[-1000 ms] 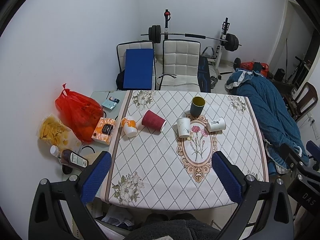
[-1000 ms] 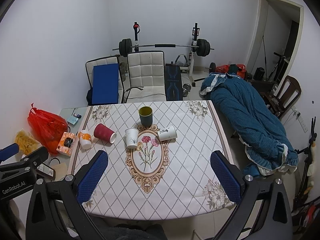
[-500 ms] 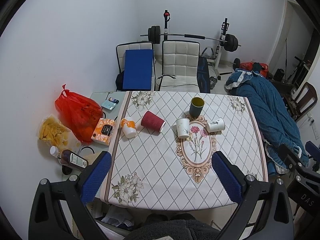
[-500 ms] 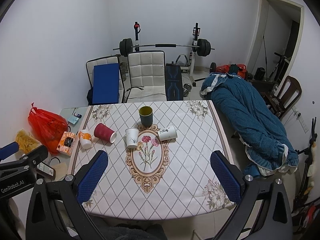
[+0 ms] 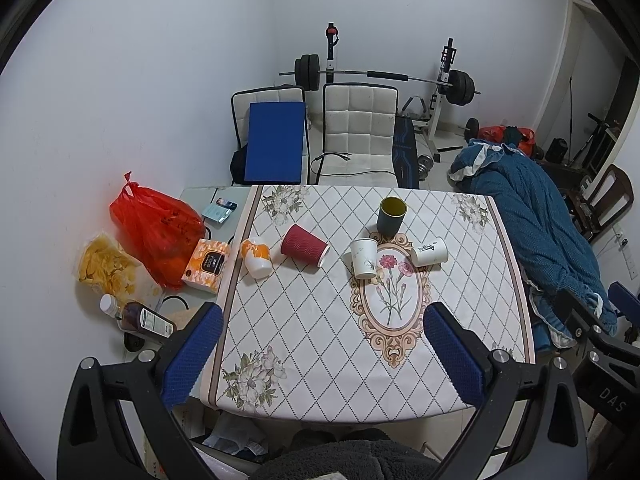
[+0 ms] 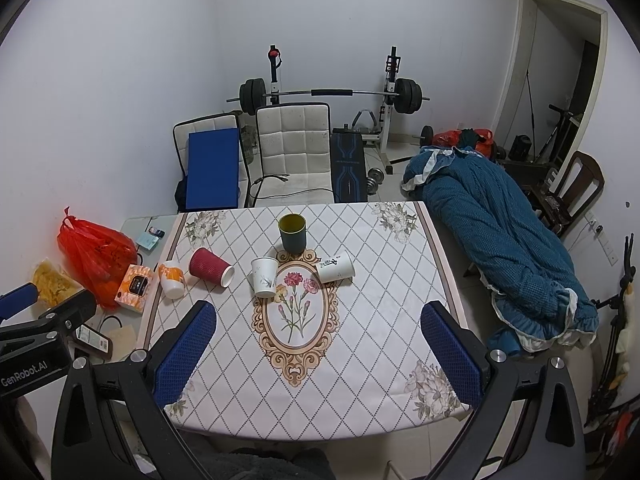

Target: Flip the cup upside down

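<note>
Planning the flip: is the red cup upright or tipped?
Tipped. The red cup lies on its side on the table, open mouth facing right.

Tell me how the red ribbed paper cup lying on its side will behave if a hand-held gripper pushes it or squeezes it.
The red ribbed paper cup lies on its side, so a push would probably roll it, likely in a curve since it tapers. It looks like thin paper, so probably light and easily crushed by a hard squeeze. The ribbed wall may give the pads some grip.
</note>
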